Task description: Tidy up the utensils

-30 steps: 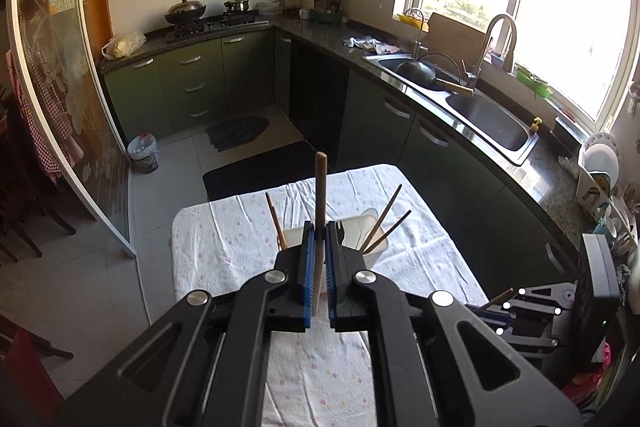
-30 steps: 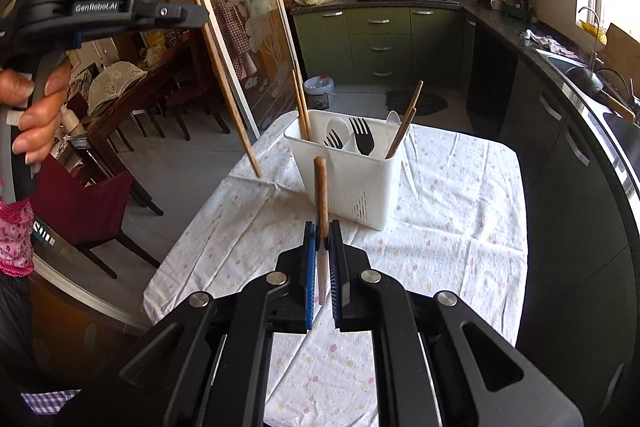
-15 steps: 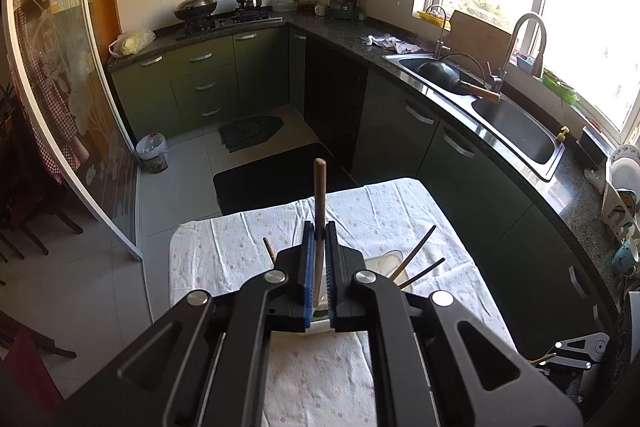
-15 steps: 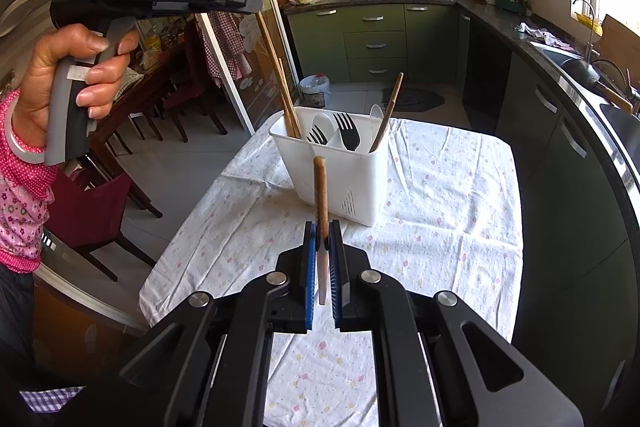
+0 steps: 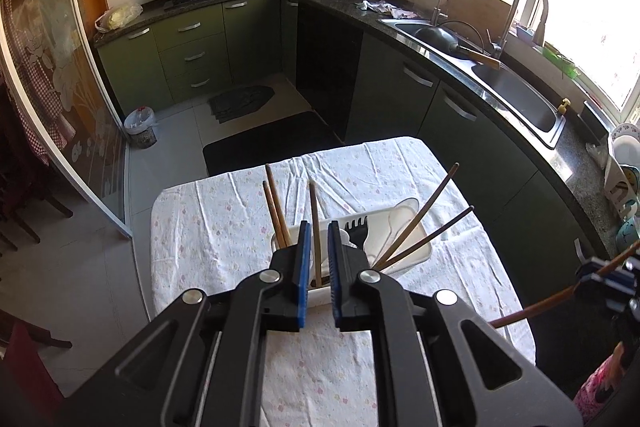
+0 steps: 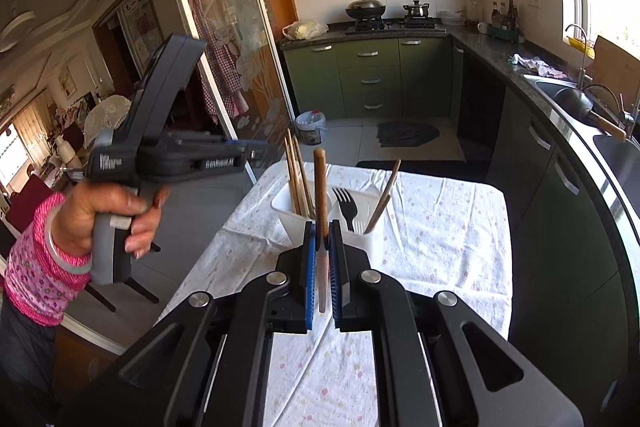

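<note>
A white utensil holder (image 5: 404, 251) stands on the table; it also shows in the right wrist view (image 6: 370, 241). It holds several wooden chopsticks (image 5: 276, 215), a black fork (image 5: 356, 229) and a white spoon (image 5: 396, 223). My left gripper (image 5: 318, 231) hovers right above the holder, its jaws slightly apart around a light chopstick (image 5: 315, 223) that stands in the holder untouched. My right gripper (image 6: 321, 231) is shut on a brown chopstick (image 6: 320, 195) and holds it upright in front of the holder. The left gripper (image 6: 256, 153) shows from the side in the right wrist view.
The table (image 5: 224, 227) wears a white flowered cloth. A green counter with a sink (image 5: 524, 103) runs along the right. A glass sliding door (image 6: 224, 27) and chairs stand to the left. The right gripper with its chopstick (image 5: 560, 295) shows low right in the left wrist view.
My left gripper came down over the holder and opened, releasing its chopstick into the holder. My right gripper, still holding its chopstick, moved closer to the holder.
</note>
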{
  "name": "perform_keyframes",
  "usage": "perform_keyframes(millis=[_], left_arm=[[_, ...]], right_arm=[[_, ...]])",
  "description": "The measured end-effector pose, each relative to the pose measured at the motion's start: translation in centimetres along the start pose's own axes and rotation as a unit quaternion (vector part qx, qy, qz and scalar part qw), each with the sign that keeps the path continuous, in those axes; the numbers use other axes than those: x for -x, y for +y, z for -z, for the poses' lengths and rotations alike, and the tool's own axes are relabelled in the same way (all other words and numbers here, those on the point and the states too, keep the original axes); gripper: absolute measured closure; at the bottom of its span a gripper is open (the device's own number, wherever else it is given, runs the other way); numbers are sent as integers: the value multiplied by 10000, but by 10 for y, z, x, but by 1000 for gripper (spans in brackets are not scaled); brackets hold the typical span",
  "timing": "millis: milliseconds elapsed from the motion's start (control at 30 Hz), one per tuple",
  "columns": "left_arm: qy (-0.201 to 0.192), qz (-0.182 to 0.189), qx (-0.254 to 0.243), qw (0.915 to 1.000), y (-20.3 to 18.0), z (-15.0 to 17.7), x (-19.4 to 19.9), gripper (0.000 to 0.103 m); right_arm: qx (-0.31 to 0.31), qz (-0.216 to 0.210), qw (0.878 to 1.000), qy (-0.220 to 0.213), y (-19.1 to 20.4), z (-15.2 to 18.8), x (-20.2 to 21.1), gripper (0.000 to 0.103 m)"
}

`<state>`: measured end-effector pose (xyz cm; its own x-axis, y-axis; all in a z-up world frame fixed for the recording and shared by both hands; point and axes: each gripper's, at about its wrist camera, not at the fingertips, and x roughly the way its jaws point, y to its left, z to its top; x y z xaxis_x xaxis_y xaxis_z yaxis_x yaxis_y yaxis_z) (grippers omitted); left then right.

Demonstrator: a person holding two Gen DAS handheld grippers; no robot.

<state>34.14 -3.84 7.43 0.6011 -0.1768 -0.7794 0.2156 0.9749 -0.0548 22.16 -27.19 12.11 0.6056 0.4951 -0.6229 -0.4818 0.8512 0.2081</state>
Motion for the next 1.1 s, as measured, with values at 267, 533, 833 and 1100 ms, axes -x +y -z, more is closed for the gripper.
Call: perform_keyframes(millis=[267,533,833,1100], left_arm=[[-536,323,-61,9980,-2,30,23,84],[-1232,128,-93,9923,-8,83,38,75],[-1812,-269,181,9829,-13,129,41,60],[-1986,-473,218,9787,-26,154,39,56]], right_arm=[[-143,384,9958,-816,2,-61,3,96],[-256,680,9965,-413,-8,-67,-71,96],[-416,846,9955,98,-33,-28,-141,96],[-286,973,9948,124,-34,-18,-161,95]])
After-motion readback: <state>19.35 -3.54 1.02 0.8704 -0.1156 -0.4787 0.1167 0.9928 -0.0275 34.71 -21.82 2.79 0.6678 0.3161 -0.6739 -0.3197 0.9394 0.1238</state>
